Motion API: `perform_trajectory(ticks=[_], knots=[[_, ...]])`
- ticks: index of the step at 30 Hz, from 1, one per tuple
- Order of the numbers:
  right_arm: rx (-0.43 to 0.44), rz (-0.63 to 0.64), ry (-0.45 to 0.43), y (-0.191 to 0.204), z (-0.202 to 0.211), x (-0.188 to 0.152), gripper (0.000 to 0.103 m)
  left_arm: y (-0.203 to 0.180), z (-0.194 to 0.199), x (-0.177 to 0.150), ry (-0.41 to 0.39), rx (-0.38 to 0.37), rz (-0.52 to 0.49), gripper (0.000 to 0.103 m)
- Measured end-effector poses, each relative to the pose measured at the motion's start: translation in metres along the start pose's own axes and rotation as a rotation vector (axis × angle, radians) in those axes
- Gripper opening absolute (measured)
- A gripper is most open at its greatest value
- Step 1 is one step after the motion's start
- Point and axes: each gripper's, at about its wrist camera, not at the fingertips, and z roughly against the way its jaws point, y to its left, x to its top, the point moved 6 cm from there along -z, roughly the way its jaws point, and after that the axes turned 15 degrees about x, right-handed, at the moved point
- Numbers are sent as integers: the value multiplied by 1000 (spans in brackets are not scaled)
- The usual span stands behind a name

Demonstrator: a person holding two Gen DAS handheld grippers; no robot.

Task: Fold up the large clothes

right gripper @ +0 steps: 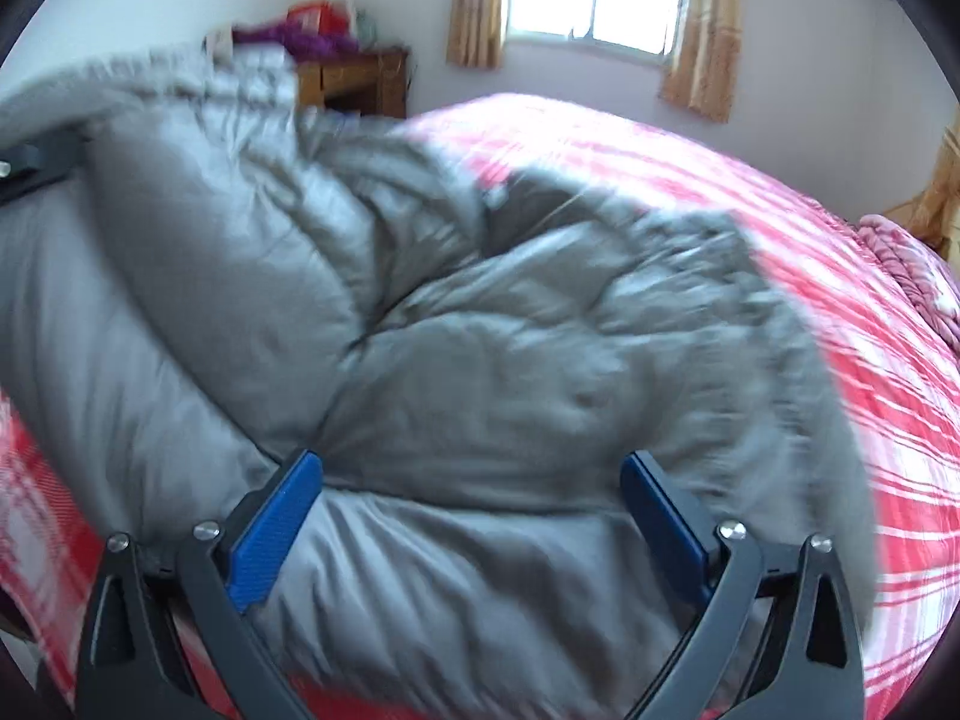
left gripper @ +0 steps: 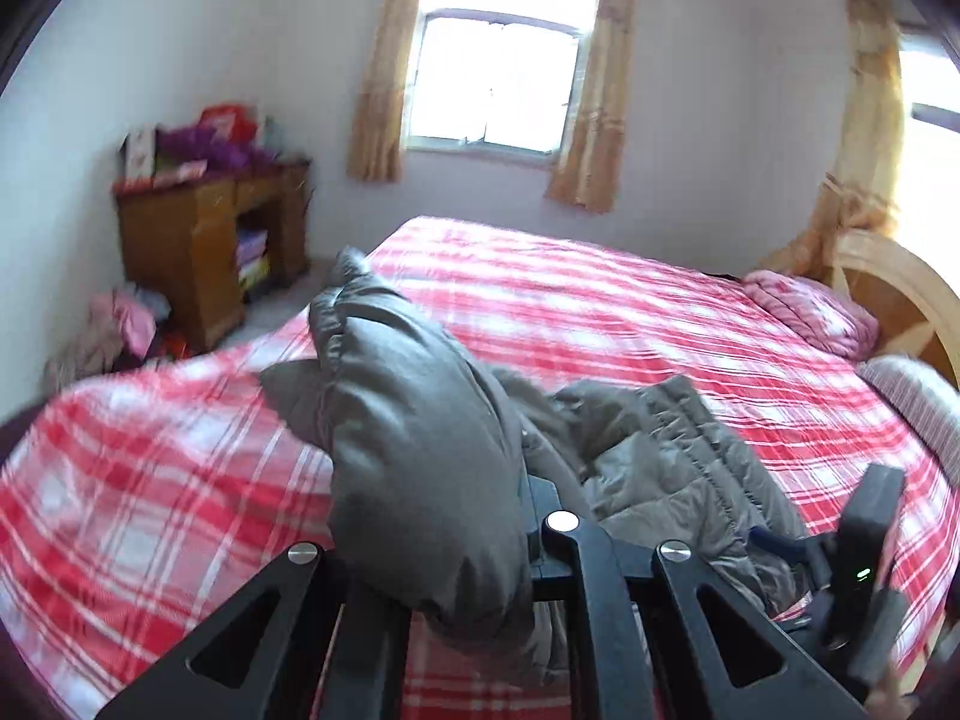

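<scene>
Grey padded jacket [right gripper: 420, 312], one, on one plaid bed [left gripper: 600, 312]; left claw [left gripper: 474, 540] clamped on it, right claw [right gripper: 471, 516] apart.

A puffy grey quilted jacket [left gripper: 420, 480] is covering the left gripper's [left gripper: 528, 540] fingertips in the left wrist view, hiding how they are meeting. In the right wrist view, the jacket's far edge [right gripper: 750, 300] and the red-and-white checked bedspread [right gripper: 870, 360] are smearing into motion blur.

Grey padded jacket [right gripper: 420, 324] between spread blue fingers [right gripper: 276, 516], over red plaid bedspread [right gripper: 870, 312].
</scene>
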Motion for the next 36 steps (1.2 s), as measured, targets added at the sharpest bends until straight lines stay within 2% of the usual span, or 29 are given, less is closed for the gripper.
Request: perform_trajectory(ticks=[3, 7, 9, 10, 14, 19, 25, 36], knots=[[-64, -51, -65, -47, 47, -7, 102, -57, 8, 16, -68, -30, -128, 7], [-164, -248, -115, -139, 92, -38, 102, -142, 6, 12, -109, -111, -296, 7], [-230, -317, -111, -176, 103, -56, 102, -192, -3, -5, -106, -155, -414, 8], [-259, -357, -111, -197, 110, -68, 102, -208, -6, -14, -109, -160, -464, 8], [-316, -435, -103, -237, 122, -87, 102, -274, -38, -74, -76, -156, -682, 8], [-332, -503, -76, -271, 125, -112, 102, -290, -54, -110, -95, -119, -769, 8], [-319, -509, -66, -274, 118, -114, 102, -280, -55, -107, -61, -135, -743, 9], [-374, -466, 19, -274, 102, -119, 103, -289, -54, -106, -18, -141, -699, 13]])
